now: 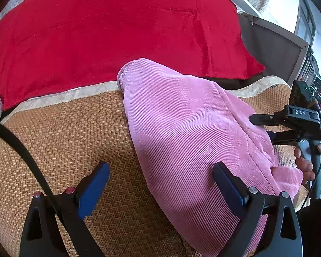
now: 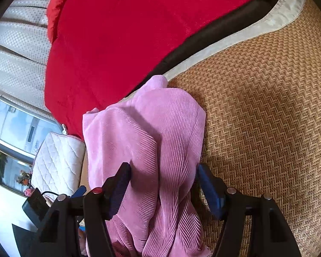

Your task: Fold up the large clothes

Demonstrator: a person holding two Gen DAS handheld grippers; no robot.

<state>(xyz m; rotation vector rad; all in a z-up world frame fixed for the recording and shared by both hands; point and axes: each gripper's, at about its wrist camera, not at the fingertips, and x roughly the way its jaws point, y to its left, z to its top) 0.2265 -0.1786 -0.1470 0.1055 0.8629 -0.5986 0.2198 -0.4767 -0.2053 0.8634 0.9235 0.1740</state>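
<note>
Pink garment (image 2: 152, 154) lay long-axis away from me on the mat (image 1: 70, 141), running between my right fingers (image 2: 164, 184), spread and nearer; left fingers (image 1: 160, 184), also spread, straddled its left edge.

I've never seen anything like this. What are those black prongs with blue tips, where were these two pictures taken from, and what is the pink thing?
The prongs are hand-held two-finger grippers; a person carries one in each hand, each with a camera looking along its fingers. One picture comes from the left gripper, one from the right gripper. Both are open and hold nothing. In the left view you also see the person's hand on the right gripper's handle. The pink ribbed garment lies on a woven mat, with a red blanket behind it.
</note>
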